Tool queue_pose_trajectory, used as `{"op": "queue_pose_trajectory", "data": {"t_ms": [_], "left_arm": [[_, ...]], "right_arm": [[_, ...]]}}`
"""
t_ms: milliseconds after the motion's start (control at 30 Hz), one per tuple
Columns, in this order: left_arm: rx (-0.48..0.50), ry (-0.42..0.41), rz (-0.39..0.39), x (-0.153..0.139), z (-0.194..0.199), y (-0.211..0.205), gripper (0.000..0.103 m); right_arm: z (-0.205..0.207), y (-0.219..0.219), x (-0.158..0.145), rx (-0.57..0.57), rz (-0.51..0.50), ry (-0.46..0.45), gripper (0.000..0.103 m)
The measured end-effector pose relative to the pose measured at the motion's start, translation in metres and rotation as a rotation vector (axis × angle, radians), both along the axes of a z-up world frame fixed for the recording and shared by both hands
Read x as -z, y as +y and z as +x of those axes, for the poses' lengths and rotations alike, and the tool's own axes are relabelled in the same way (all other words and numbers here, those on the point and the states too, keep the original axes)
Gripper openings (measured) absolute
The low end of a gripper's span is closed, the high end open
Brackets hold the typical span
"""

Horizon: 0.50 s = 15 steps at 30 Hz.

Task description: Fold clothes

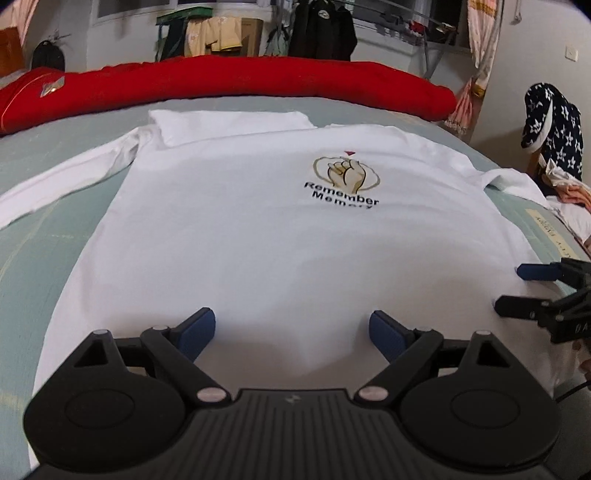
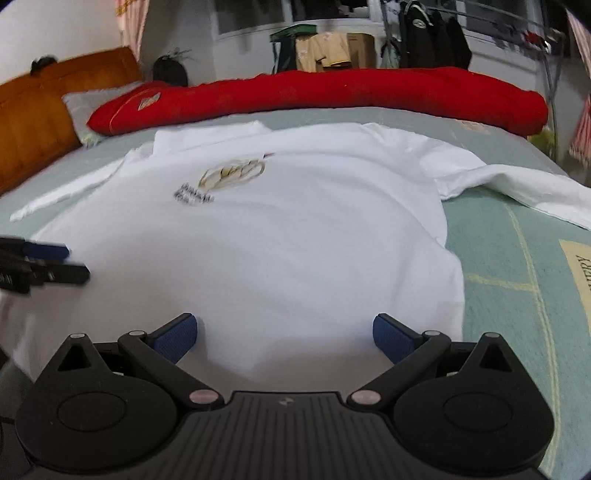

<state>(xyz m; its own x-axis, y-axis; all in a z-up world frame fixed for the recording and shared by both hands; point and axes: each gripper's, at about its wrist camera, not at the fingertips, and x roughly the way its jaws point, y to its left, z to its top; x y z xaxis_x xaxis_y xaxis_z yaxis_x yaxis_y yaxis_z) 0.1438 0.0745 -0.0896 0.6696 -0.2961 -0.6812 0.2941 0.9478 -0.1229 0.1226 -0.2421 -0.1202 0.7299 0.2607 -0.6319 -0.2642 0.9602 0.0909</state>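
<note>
A white long-sleeved shirt (image 1: pixel 258 229) with a hand print and the words "Remember Memory" lies spread flat on the bed, sleeves out to both sides; it fills the right wrist view too (image 2: pixel 280 236). My left gripper (image 1: pixel 291 328) hovers over the shirt's near hem, jaws wide open, nothing between them. My right gripper (image 2: pixel 284 330) is open too, over the hem near the shirt's right edge. Each gripper shows in the other's view: the right gripper (image 1: pixel 517 291) at the right edge, the left gripper (image 2: pixel 74 264) at the left edge, blurred.
The bed has a pale green sheet (image 2: pixel 509 258). A long red bolster (image 1: pixel 258 81) lies along the far side, and a wooden headboard (image 2: pixel 37 122) stands at the left. Patterned dark clothing (image 1: pixel 550 125) hangs at the right. Hanging clothes and a drying rack (image 1: pixel 321 29) stand behind.
</note>
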Motion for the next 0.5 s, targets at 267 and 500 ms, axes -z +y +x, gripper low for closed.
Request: {"op": "queue_pose_trajectory", "data": {"t_ms": [267,500], "left_arm": [[-0.019,0.007,0.016,0.0,-0.026,0.009,0.09],[-0.025,0.016,0.01,-0.009,-0.035,0.018,0.09]], "right_arm": [[-0.008,0.004,0.002,0.011,-0.047,-0.012,0.103],[-0.025,0.001,-0.001,0.026,-0.073,0.005,0.103]]}}
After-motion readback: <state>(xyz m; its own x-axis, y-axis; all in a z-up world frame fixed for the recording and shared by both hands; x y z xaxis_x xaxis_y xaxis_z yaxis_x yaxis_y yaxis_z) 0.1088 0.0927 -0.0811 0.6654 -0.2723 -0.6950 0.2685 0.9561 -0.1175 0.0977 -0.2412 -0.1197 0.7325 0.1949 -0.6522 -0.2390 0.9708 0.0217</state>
